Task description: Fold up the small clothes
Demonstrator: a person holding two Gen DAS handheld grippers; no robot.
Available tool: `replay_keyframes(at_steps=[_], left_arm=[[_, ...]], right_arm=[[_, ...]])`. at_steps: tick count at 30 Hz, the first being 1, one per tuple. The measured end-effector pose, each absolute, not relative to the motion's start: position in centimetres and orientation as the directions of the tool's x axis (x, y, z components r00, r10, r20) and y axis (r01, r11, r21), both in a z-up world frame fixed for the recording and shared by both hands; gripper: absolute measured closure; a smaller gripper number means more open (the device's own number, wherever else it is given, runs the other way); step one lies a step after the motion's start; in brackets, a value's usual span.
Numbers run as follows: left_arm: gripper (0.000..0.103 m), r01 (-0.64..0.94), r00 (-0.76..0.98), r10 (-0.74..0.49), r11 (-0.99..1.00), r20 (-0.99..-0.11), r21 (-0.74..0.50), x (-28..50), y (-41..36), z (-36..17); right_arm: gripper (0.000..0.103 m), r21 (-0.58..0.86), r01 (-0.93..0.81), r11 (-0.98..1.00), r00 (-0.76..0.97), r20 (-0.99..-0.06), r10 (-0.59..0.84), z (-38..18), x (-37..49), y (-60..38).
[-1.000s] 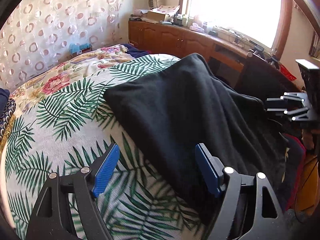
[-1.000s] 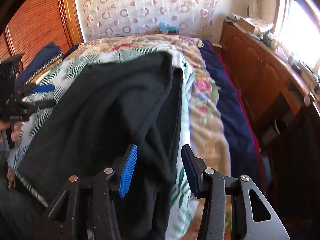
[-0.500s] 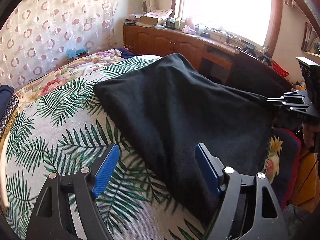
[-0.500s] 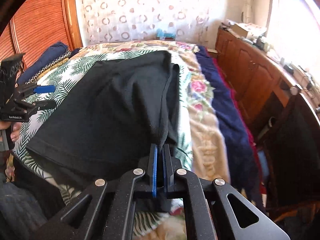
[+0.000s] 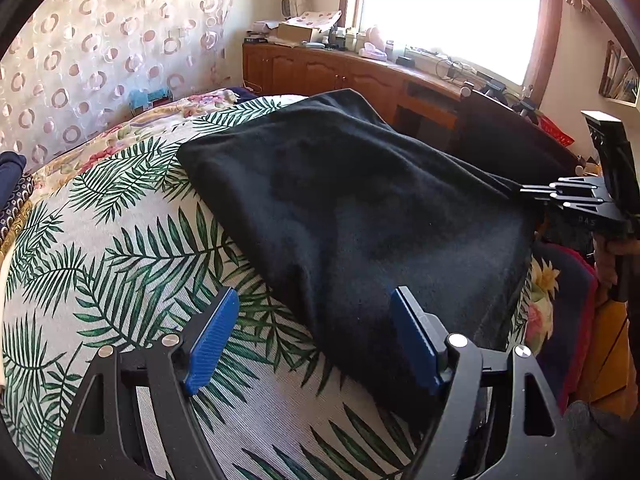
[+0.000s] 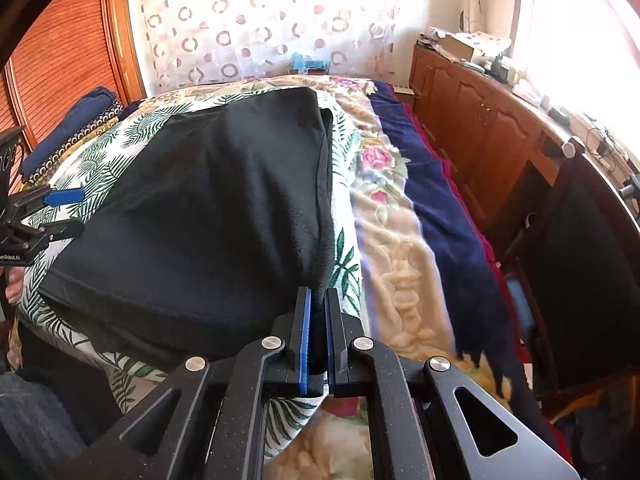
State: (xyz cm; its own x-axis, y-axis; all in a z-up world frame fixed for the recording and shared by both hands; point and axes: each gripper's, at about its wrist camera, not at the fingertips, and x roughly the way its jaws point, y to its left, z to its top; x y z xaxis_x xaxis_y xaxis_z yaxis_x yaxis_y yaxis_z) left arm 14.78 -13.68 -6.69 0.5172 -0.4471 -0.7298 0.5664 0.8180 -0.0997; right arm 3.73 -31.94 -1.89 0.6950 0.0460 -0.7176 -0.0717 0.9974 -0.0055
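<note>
On the palm-print bedspread (image 5: pixel 120 248), the right gripper (image 6: pixel 316 320) pinches the black garment's (image 5: pixel 360 208) corner; the left gripper (image 5: pixel 312 336), spread wide, should clamp its near corner before lifting evenly.

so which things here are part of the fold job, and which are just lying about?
In the job:
black garment, lying on the palm-leaf sheet
right gripper, shut on the garment's corner
left gripper, open at its near edge

Lying about:
floral blanket
navy blanket
folded navy clothes
wooden cabinet with clutter
</note>
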Motion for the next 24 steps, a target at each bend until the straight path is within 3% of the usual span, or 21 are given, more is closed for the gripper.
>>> replay_keyframes(at_steps=[4,5,8,14,19,23,24], left_arm=[[0.024,0.567,0.516,-0.445,0.818,-0.732,-0.097,14.4,-13.9,-6.8],[0.024,0.567,0.516,-0.444,0.818,-0.733,-0.097,14.4,-13.9,-6.8],[0.024,0.565,0.513,-0.443,0.819,-0.735,-0.099,14.0,-14.0,-7.0],[0.025,0.570,0.501,-0.466,0.812,-0.729,-0.128,12.8,-13.9,-7.0],[0.045,0.585,0.447,-0.535,0.781,-0.717,-0.218,11.3,-13.5,-7.0],[0.049,0.605,0.389,-0.570,0.751,-0.724,-0.266,10.5,-14.0,-7.8],[0.056,0.609,0.371,-0.575,0.743,-0.729,-0.276,10.4,-14.3,-8.1]], right_arm=[[0.087,-0.015,-0.053,0.998,0.715,-0.699,0.027,-1.9,3.0,-31.8],[0.076,-0.019,-0.048,0.999,0.717,-0.697,0.022,-1.9,2.9,-31.7],[0.059,-0.012,-0.054,0.998,0.727,-0.686,0.031,-2.0,2.9,-31.6],[0.056,0.001,-0.079,0.997,0.737,-0.674,0.059,-2.4,2.9,-30.6],[0.056,0.002,-0.125,0.992,0.742,-0.663,0.095,-2.6,2.9,-29.3],[0.053,0.004,-0.160,0.987,0.746,-0.654,0.124,-2.6,2.8,-28.8],[0.051,0.004,-0.169,0.986,0.747,-0.652,0.131,-2.5,2.9,-28.9]])
